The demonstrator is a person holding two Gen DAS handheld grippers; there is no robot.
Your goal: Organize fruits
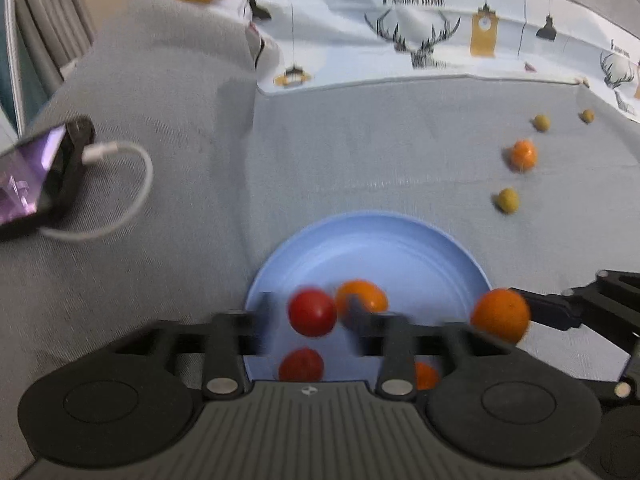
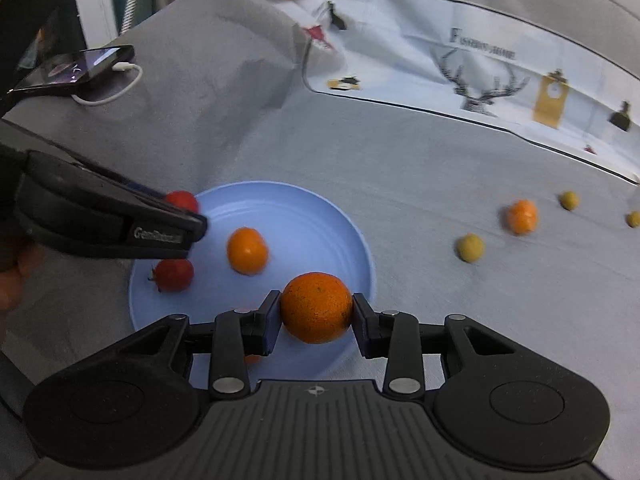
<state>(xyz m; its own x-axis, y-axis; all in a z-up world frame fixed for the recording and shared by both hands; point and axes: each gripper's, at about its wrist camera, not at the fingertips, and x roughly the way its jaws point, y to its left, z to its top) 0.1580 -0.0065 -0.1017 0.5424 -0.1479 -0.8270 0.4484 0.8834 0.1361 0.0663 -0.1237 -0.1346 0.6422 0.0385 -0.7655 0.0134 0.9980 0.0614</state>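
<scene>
My right gripper (image 2: 316, 322) is clamped on a mandarin (image 2: 316, 307): round, deep orange, pitted skin, held over the near rim of the blue plate (image 2: 320, 216). My left gripper (image 1: 310, 316) is spread apart, a glossy red tomato (image 1: 312, 312) loose between its blurred fingers, above the plate. On the plate: another mandarin (image 2: 247, 250) and a second tomato (image 2: 174, 275). Off to the right on the grey cloth (image 2: 400, 168): one more mandarin (image 2: 521, 216) and small yellow-green fruits (image 2: 470, 247).
</scene>
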